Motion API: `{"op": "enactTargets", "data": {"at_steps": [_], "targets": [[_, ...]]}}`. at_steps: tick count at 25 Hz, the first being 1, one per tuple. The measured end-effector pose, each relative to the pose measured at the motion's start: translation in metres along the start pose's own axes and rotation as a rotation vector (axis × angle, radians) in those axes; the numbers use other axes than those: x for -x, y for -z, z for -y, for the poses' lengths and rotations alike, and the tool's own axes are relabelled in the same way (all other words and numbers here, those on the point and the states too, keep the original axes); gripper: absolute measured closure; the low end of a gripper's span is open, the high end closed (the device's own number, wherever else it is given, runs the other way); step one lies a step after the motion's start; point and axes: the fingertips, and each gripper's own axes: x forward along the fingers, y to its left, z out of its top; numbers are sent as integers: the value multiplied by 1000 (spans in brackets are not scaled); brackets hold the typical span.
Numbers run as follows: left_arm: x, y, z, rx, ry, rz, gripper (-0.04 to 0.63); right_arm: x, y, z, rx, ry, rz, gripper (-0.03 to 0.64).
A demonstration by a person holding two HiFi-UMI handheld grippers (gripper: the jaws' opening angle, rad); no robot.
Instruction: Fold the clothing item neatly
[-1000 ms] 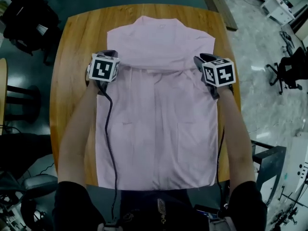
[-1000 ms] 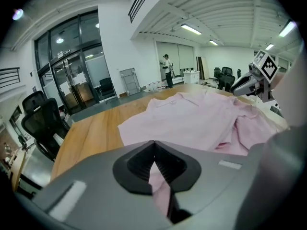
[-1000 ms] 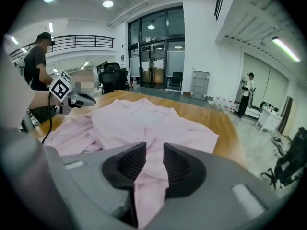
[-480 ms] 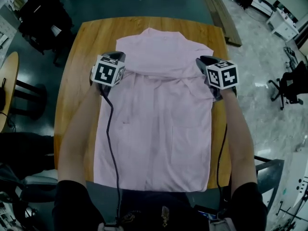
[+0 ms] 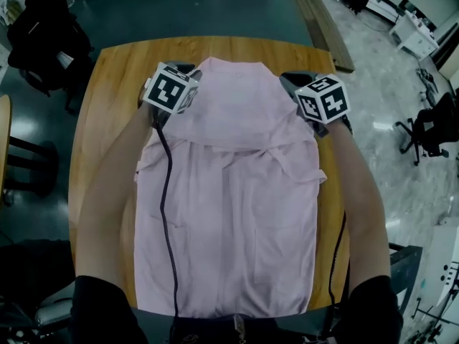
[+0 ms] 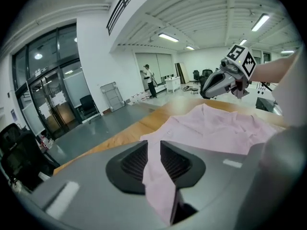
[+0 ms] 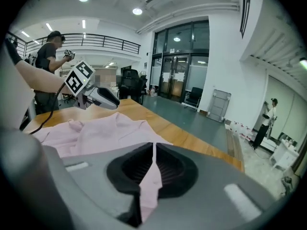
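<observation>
At the counter's [image 5: 107, 77] far edge, left gripper [image 6: 152, 159] and right gripper [image 7: 153, 169] pinch the pink shirt [image 5: 229, 213], which lies full length along the counter, left jaws just loosening, right jaws just clamped; sleeves look tucked, crosswise folds remain.

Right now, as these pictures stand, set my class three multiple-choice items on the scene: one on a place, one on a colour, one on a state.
1. The shirt lies on: A the wooden table; B the floor; C a chair.
2. The shirt is: A blue; B pink; C green.
3. The right gripper's jaws are: A wide apart and empty; B shut on shirt cloth; C shut on a cable.

Answers:
1 A, the head view shows wood round the shirt's edges.
2 B, every view shows pale pink cloth.
3 B, the right gripper view shows the jaws, just closed, pinching a strip of the cloth.
</observation>
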Motion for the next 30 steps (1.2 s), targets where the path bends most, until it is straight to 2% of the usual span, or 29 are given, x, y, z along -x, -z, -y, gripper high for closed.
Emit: {"op": "enactTargets", "data": {"at_steps": [3,7,11,15,19,21,25,28,30], "targets": [[-34,16,-9,-23,28,-42,449,-37,16,14,27,-5,-49,574],[-72,33,-29,-29,40,-69,418,-74,32,33,51,4,-98,504],[-104,49,-40,-1,70,-111,376,-101,41,43,72,12,-93,441],[-131,57,-40,10,97,-129,365,-121,57,49,77,-12,-130,430],[-143,61,-40,58,142,-110,364,-136,69,47,58,-65,-181,430],[-143,60,-39,83,169,-103,375,-137,68,47,29,-88,-179,434],[-142,63,-30,105,200,-123,466,-138,69,33,59,-115,-201,559],[-137,64,-24,54,172,-173,542,-131,68,26,105,-94,-209,580],[-128,62,-26,27,140,-178,555,-122,61,24,94,-76,-177,581]]}}
